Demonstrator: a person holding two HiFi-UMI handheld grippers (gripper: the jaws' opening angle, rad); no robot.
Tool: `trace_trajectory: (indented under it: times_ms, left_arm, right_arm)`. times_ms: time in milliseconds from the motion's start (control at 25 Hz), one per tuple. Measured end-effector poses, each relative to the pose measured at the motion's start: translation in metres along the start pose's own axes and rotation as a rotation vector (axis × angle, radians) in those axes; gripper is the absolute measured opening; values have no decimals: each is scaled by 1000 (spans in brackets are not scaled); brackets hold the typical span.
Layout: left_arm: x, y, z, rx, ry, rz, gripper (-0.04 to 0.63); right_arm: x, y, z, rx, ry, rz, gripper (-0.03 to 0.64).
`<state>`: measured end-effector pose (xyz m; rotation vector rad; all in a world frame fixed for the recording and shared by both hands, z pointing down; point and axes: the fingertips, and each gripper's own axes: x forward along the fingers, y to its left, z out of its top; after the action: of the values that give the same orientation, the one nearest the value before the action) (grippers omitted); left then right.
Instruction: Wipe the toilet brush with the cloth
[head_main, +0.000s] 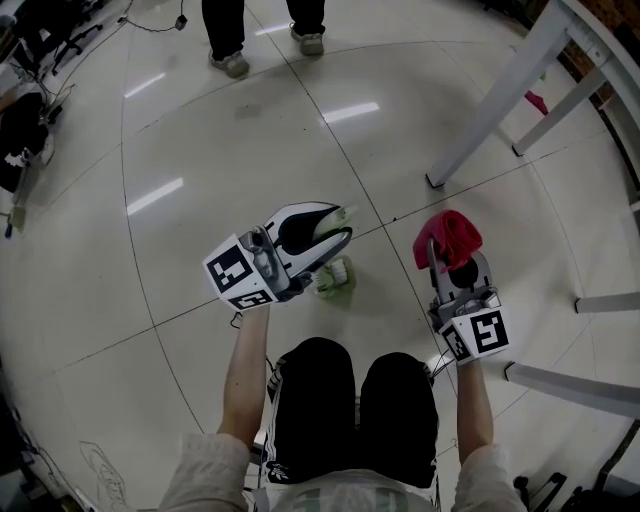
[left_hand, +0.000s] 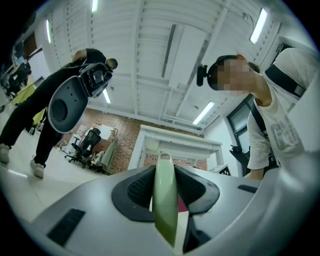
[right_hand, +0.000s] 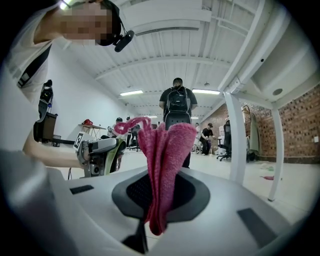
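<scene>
Tile covered the floor (head_main: 200, 150), pale and glossy, with ceiling lights mirrored in it. White table legs (head_main: 495, 105) slanted down at the upper right, and a brick wall (right_hand: 300, 125) closed the room behind them. A bystander (head_main: 265, 45) stood at the far edge of the head view. Cables (head_main: 25, 120) and gear lay along the left edge.

The brush (head_main: 336, 277) was pale green, with a slim flat handle ending in a small loop. Its head sat low just ahead of the wearer's knees (head_main: 355, 395); whether it touched the tiles could not be told. The left gripper (head_main: 335, 232) was clamped on the handle, a pad pressing each flat side. The right gripper (head_main: 452, 265) pinched the cloth (head_main: 452, 238), a pink-red terry piece bunched in folds. The folds stood up out of the jaws and a tail hung below them. Brush and cloth were apart, with bare floor between them.

Ahead and to the left the floor lay wide open as far as the bystander. On the right the table legs crowded in near the cloth, leaving less room on that side.
</scene>
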<state>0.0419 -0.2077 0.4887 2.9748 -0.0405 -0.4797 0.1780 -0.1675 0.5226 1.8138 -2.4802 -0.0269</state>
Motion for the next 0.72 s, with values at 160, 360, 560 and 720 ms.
trace_trajectory:
  times_ms: [160,360,560,720]
  left_arm:
    - [5,1,-27,-15,63,-9,118]
    - [4,1,-52,-63,71,5,118]
    - [8,0,-52,-57,71,9,118]
    - [15,-4,-32,-50,14,31,167]
  right_arm:
    - [4,2,-17,18,22,11,31]
    - [5,10,-29,31,39,33,31]
    - [3,14,-35,36,45,43,31]
    - [-1,17,-32,45,48,54,31]
